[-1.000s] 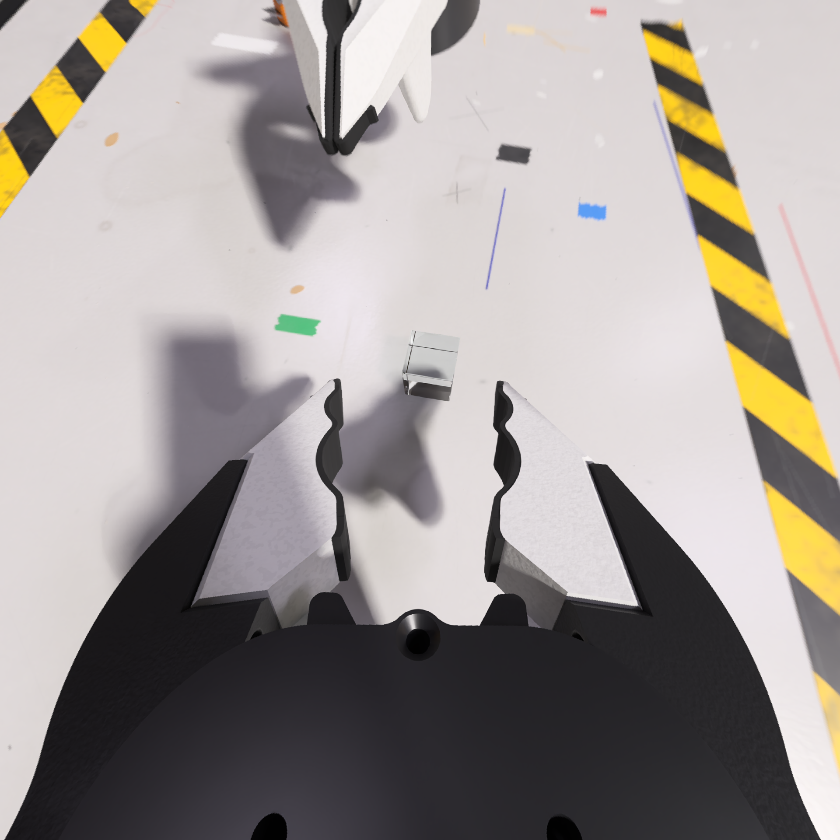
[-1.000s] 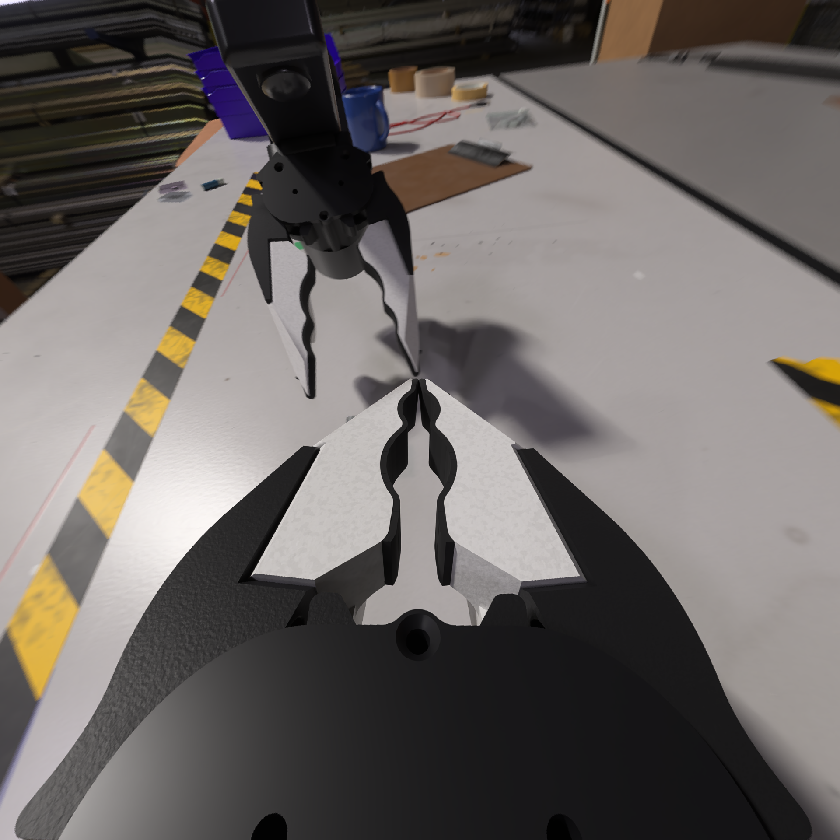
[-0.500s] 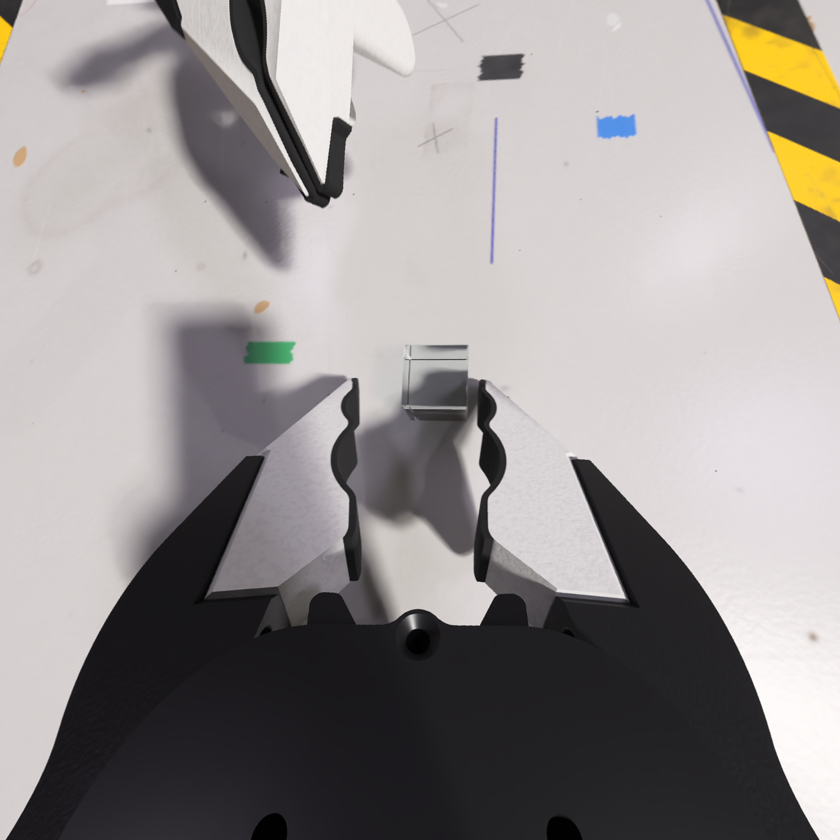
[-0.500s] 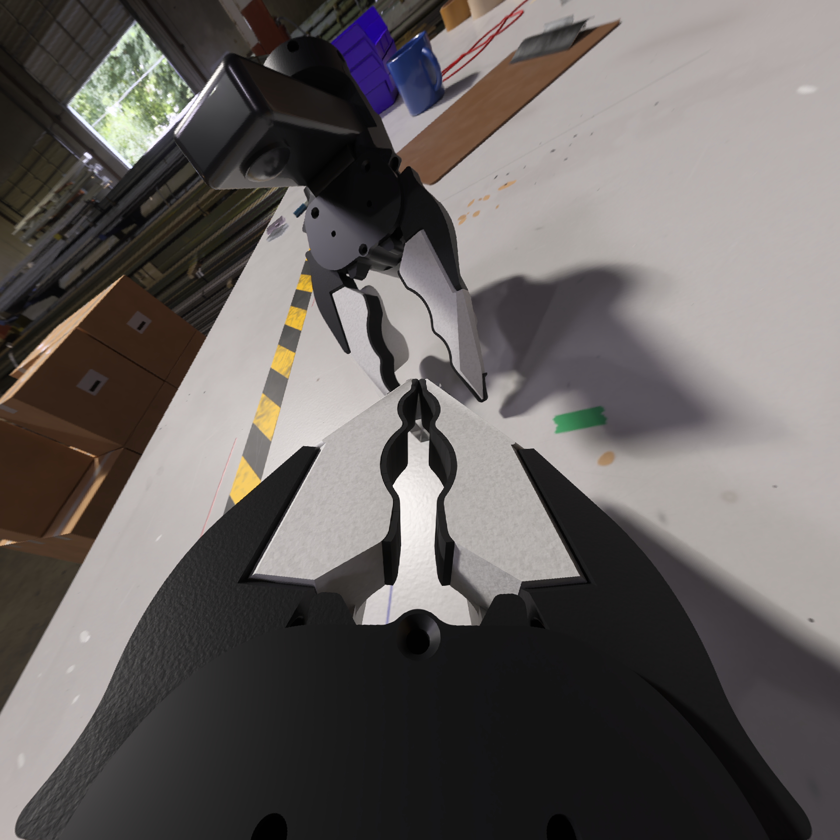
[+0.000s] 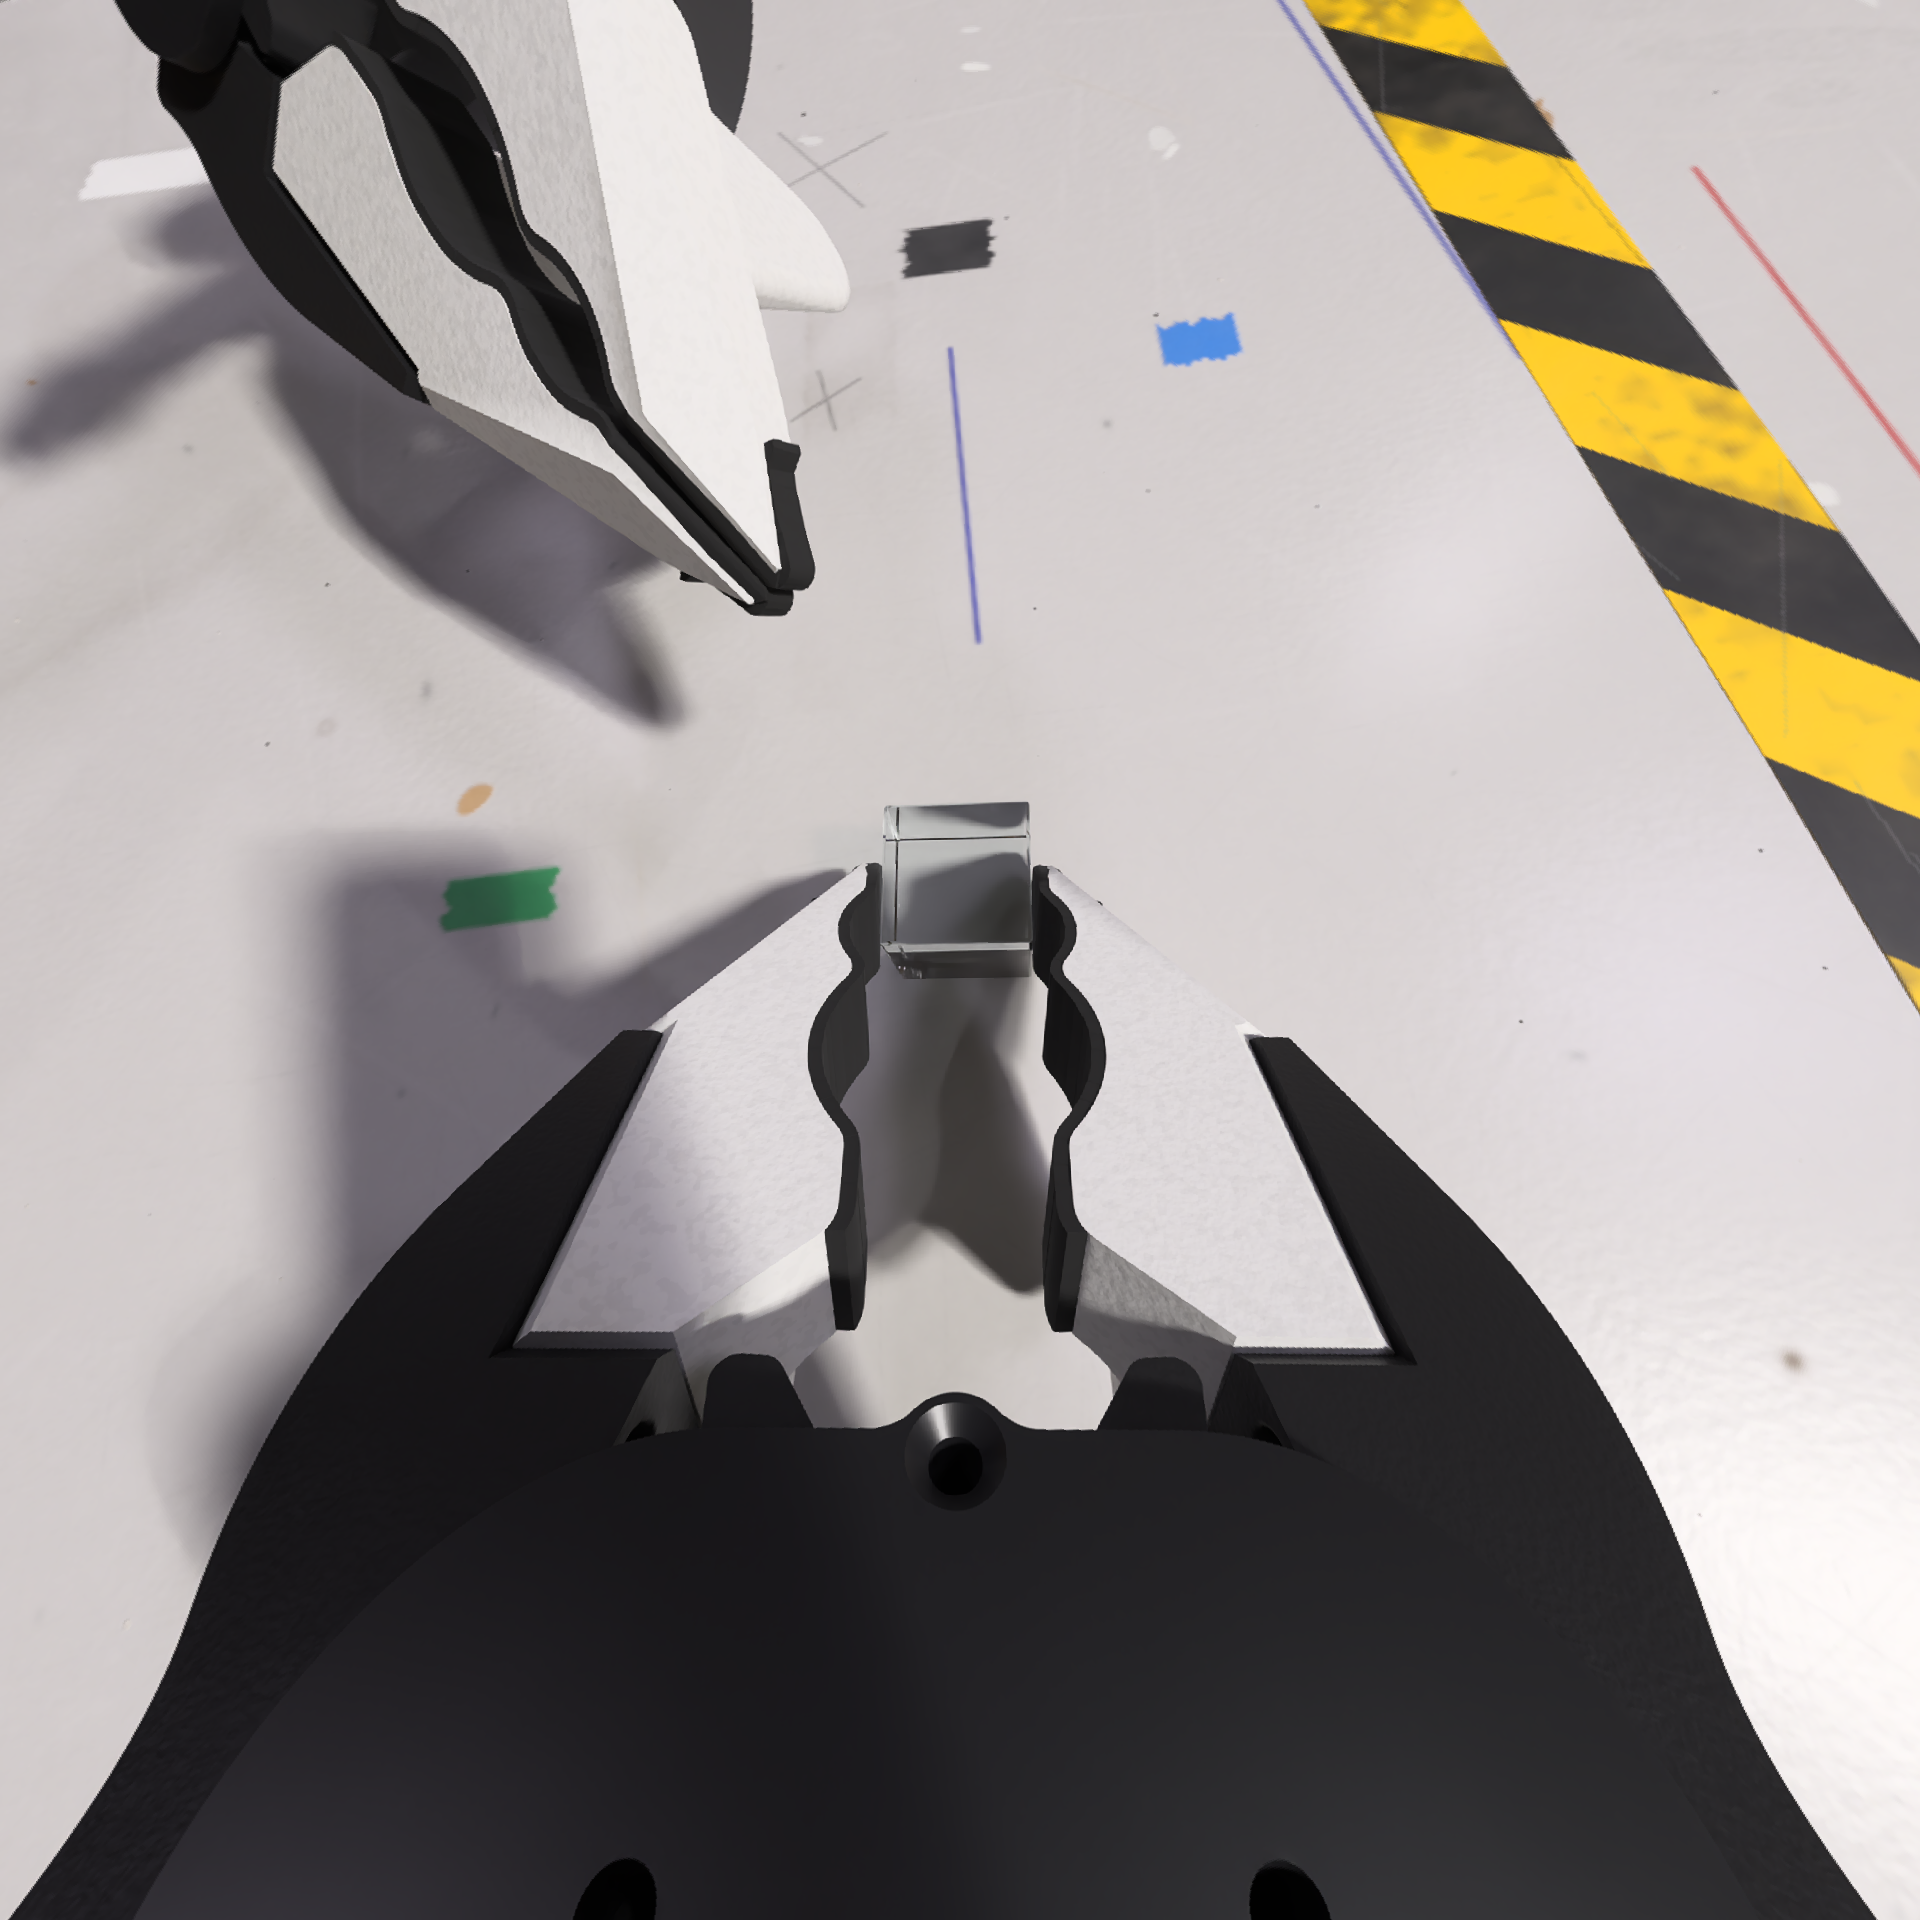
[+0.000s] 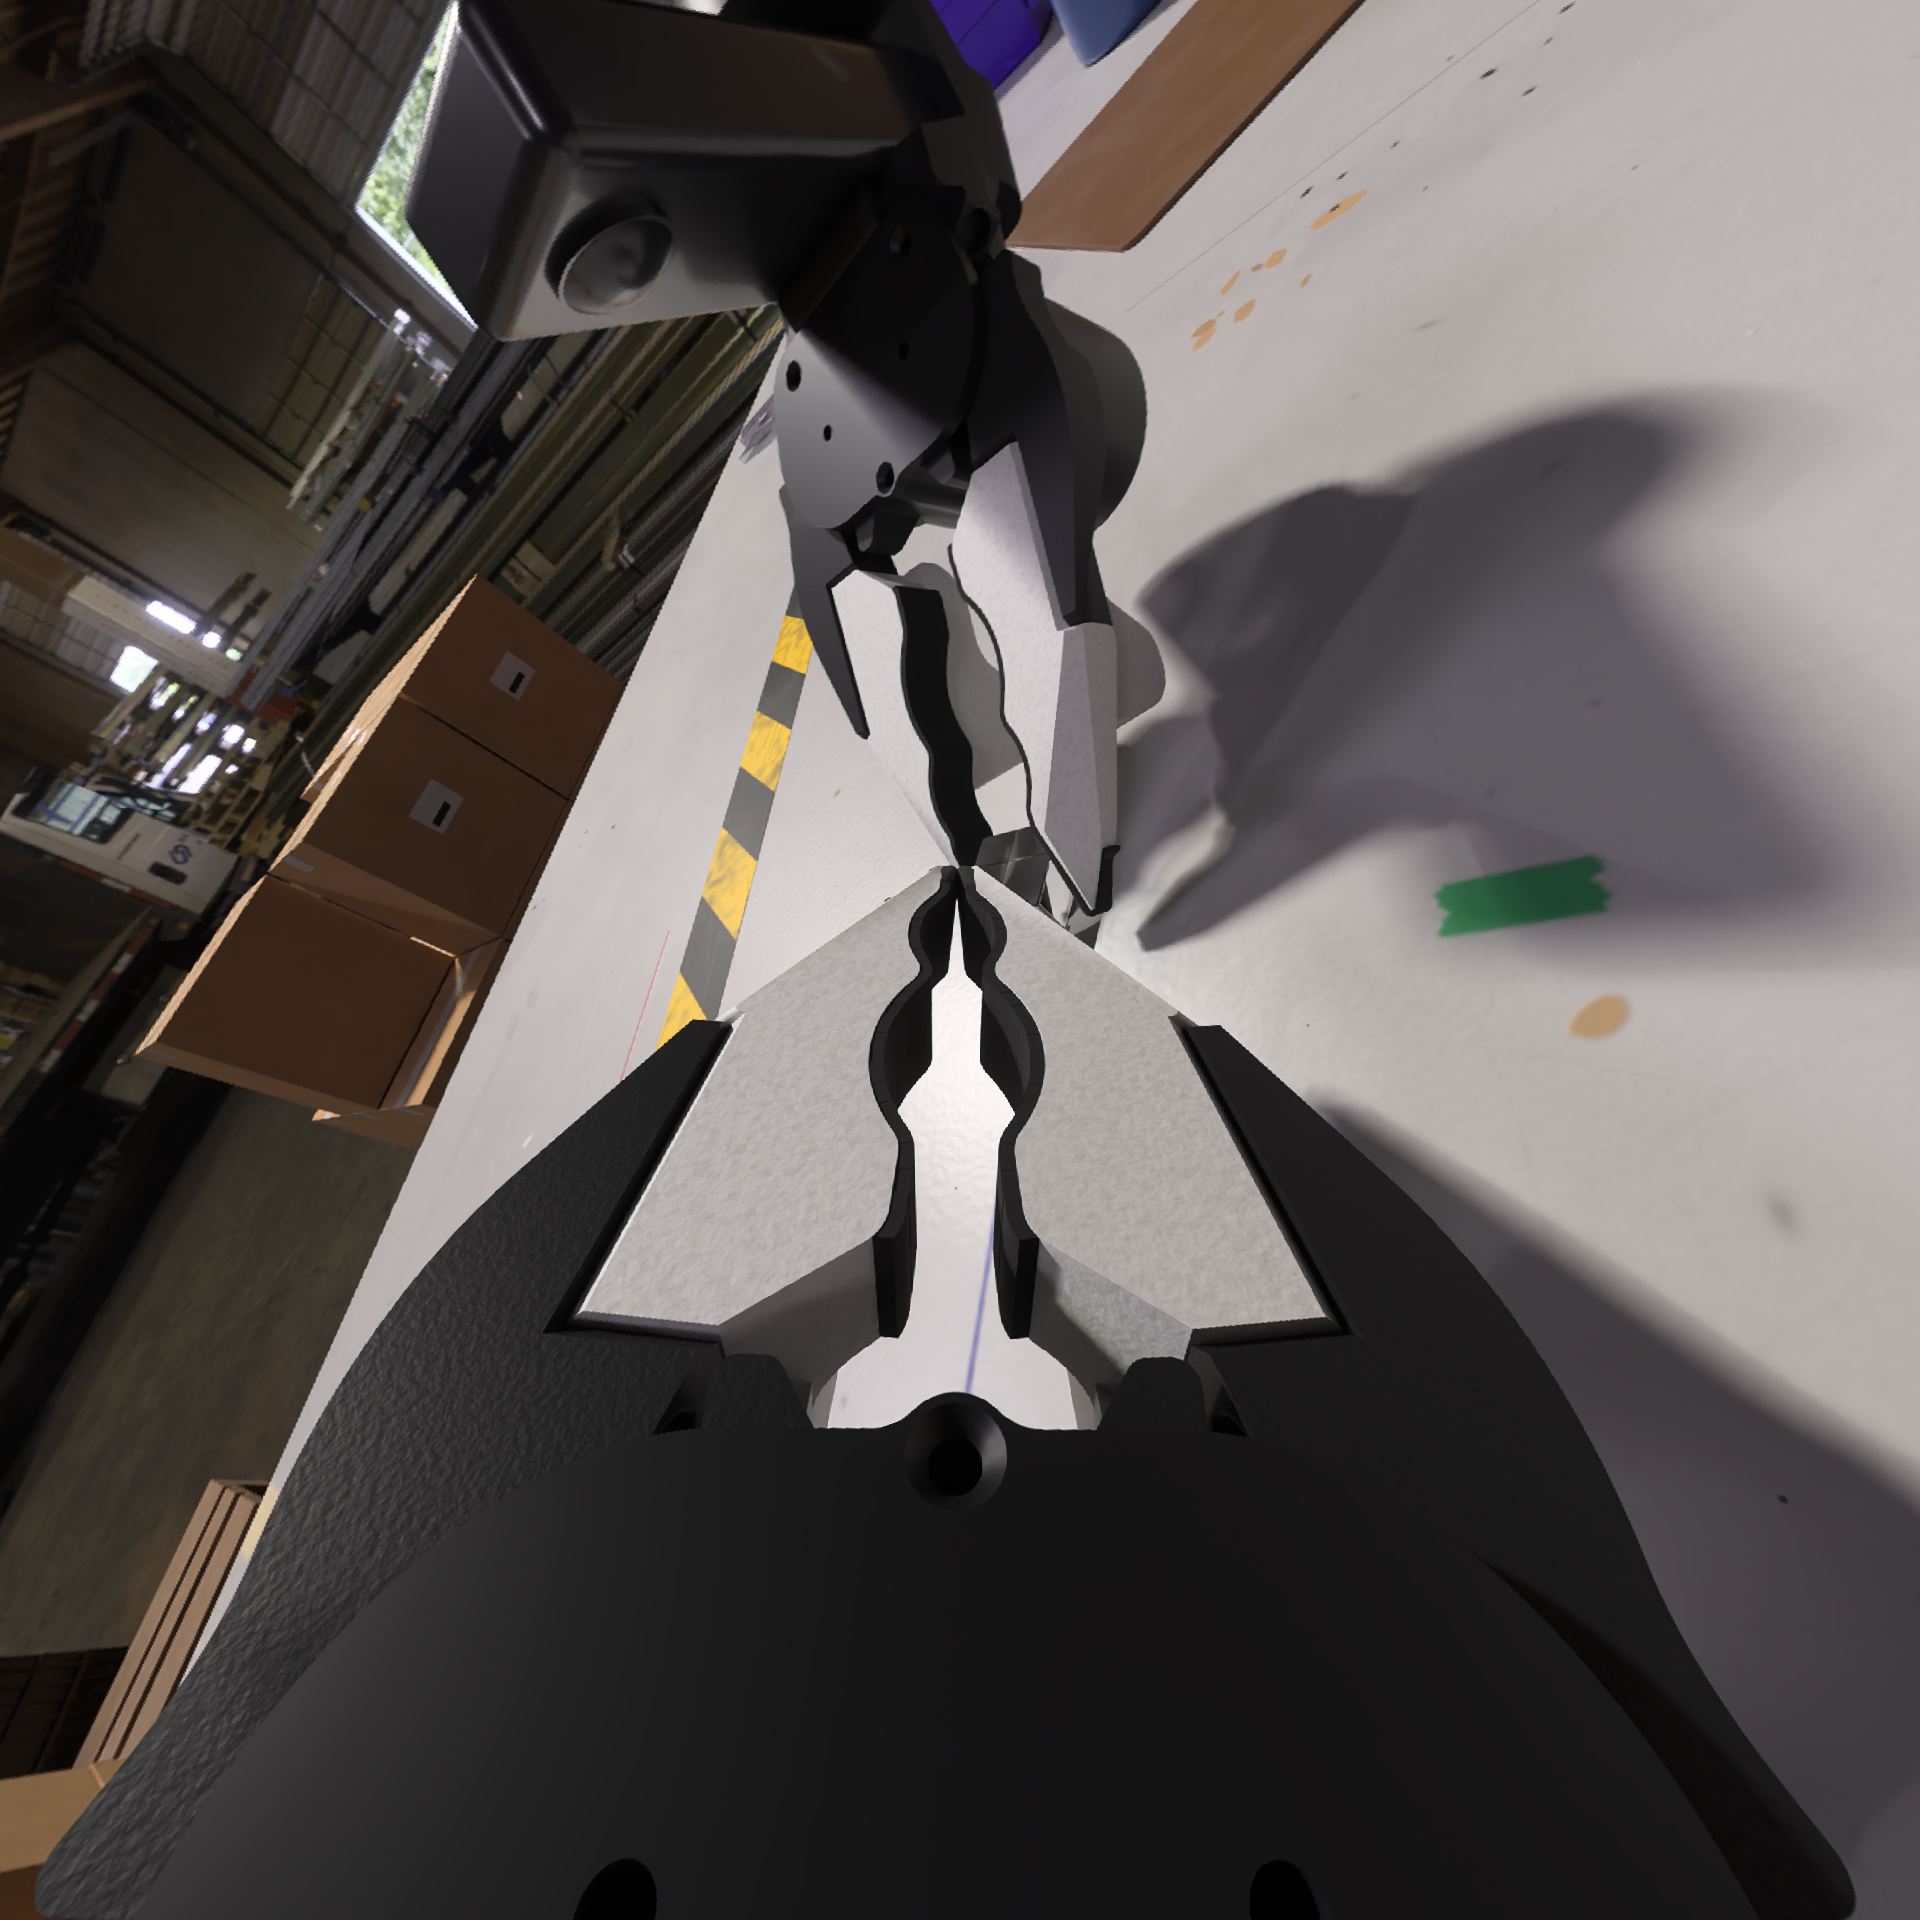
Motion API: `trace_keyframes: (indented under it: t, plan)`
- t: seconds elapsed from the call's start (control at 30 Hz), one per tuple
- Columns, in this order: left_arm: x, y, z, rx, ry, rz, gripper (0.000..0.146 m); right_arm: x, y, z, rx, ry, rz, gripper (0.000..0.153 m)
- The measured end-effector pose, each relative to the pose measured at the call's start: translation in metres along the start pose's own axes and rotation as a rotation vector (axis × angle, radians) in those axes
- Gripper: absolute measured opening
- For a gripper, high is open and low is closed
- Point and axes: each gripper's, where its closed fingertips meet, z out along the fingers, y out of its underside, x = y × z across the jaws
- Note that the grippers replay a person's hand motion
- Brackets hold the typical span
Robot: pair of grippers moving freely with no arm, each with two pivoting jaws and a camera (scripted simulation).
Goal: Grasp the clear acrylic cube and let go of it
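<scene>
Left claw (image 5: 954, 894) sits low over the grey worktop (image 5: 1351, 935) with its two fingers closed in on the clear acrylic cube (image 5: 956, 883), one black pad at each side face; the pads appear to touch the cube, which lies between the fingertips with its far half projecting beyond them. Whether the cube rests on the worktop or is raised off it cannot be told. In the right wrist view the same cube (image 6: 1013, 858) shows as a small glassy block between the left claw's tips (image 6: 1023, 868), just beyond the right claw's own tips. Right claw (image 6: 956, 883) is closed, fingertips meeting with nothing between them, and in the left wrist view it (image 5: 774, 597) hangs tilted above the worktop, beyond and to the left of the cube and apart from it. Green tape (image 5: 501, 898) lies on the worktop left of the left claw; blue tape (image 5: 1198, 340), black tape (image 5: 948, 247) and a thin blue line (image 5: 964, 499) lie farther ahead. Yellow-and-black hazard stripe (image 5: 1662, 416) runs along the right side. Brown cardboard boxes (image 6: 416, 831) stand stacked beyond the worktop edge.
</scene>
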Motion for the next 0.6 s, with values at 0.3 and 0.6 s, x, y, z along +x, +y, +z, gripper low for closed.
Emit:
trace_keyframes:
  t: [0.3,0.6]
  plan:
    - [0.006,0.001,-0.002,0.008,0.033,0.002,0.028,-0.007,0.004,0.003,-0.013,-0.051,-0.002,0.0]
    - [0.008,0.001,-0.002,0.01,0.042,0.006,0.028,-0.017,-0.007,0.0,-0.011,-0.1,-0.11,0.0]
